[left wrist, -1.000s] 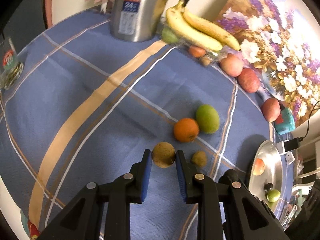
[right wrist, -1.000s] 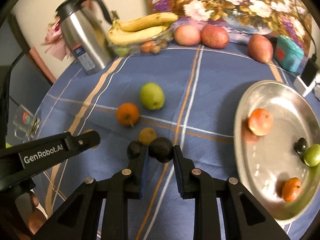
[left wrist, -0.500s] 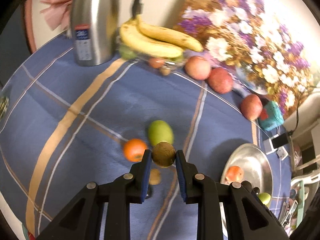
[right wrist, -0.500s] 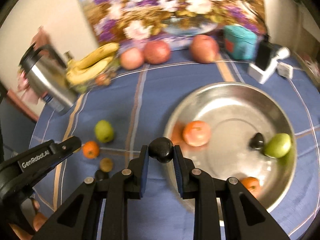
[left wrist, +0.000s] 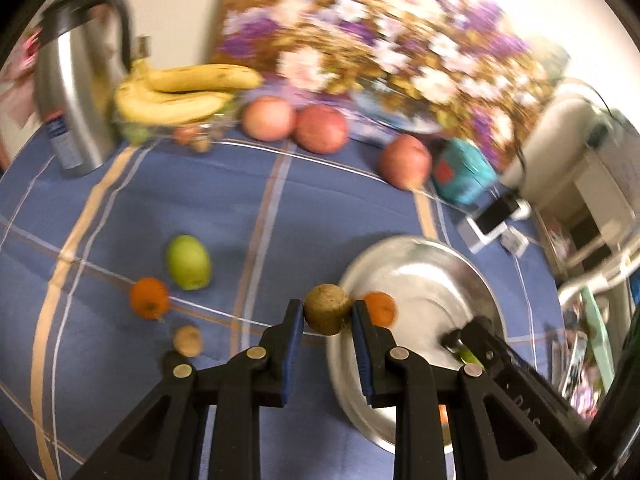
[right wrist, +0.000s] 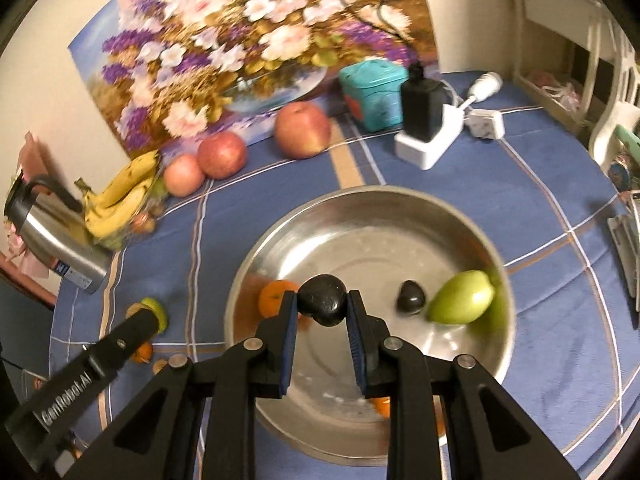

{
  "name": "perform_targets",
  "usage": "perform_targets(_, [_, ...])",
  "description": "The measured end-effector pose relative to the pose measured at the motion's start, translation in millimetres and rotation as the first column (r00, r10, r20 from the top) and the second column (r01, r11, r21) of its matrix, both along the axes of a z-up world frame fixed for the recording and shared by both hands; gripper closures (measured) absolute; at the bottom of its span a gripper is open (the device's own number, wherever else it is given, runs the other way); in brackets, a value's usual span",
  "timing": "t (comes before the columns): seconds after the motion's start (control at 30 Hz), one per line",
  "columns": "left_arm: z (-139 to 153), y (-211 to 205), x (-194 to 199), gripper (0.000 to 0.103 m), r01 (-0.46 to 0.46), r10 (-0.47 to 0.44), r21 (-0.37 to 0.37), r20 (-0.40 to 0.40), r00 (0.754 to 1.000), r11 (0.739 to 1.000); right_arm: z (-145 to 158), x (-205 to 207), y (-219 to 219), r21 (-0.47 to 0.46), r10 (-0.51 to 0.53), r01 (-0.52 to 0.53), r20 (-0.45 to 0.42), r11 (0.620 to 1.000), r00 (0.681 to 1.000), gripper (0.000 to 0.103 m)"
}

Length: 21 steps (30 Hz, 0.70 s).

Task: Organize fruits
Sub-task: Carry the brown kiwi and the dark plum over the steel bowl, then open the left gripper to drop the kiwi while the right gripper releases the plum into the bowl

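Black plastic tongs (right wrist: 322,310), blue pads, silver screws, white "GenRobot.AI" lettering

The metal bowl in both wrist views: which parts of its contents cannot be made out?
- Left wrist view: the right claw covers most of a green fruit in the bowl; blur softens everything.
- Right wrist view: the claw's arms hide the bowl's near floor; only a sliver of an orange fruit shows.

Blue checked tablecloth (right wrist: 540,184); steel bowl (right wrist: 472,236), apples (right wrist: 303,130), bananas (right wrist: 120,196), flask (right wrist: 48,236)
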<state>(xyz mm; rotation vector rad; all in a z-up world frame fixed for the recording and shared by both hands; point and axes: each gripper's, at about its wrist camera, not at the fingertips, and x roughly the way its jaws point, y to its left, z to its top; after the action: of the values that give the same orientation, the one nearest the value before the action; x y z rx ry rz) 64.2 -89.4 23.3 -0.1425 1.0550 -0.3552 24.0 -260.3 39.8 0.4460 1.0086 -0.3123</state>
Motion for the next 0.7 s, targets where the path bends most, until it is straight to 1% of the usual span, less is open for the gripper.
perform_targets(0.17, [-7.1, -25.4, -10.3, 0.077, 0.079, -0.079, 0.026, -0.005, 0.997, 0.997, -1.3, -8.5, -17.2, 0.001, -0.029, 0.029, -0.005, 1.0, 1.0, 0.078])
perform_targets(0.37, [-18.6, -42.9, -16.9, 0.077, 0.135, -0.134, 0.051, -0.025, 0.991, 0.99, -1.9, -16.2, -31.0, 0.005, -0.049, 0.049, -0.012, 0.999, 0.999, 0.078])
perform_targets(0.43, [-22.9, -46.8, -17.5, 0.077, 0.147, -0.145, 0.053, -0.037, 0.989, 0.988, -5.1, -16.3, -31.5, 0.013, -0.04, 0.04, -0.023, 0.999, 0.999, 0.078])
perform_targets(0.7, [-40.8, -58.2, -19.5, 0.077, 0.182, -0.175, 0.101, -0.073, 0.982, 0.978, -28.5, -14.4, -30.4, 0.051, -0.027, 0.032, -0.101, 0.998, 0.994, 0.077])
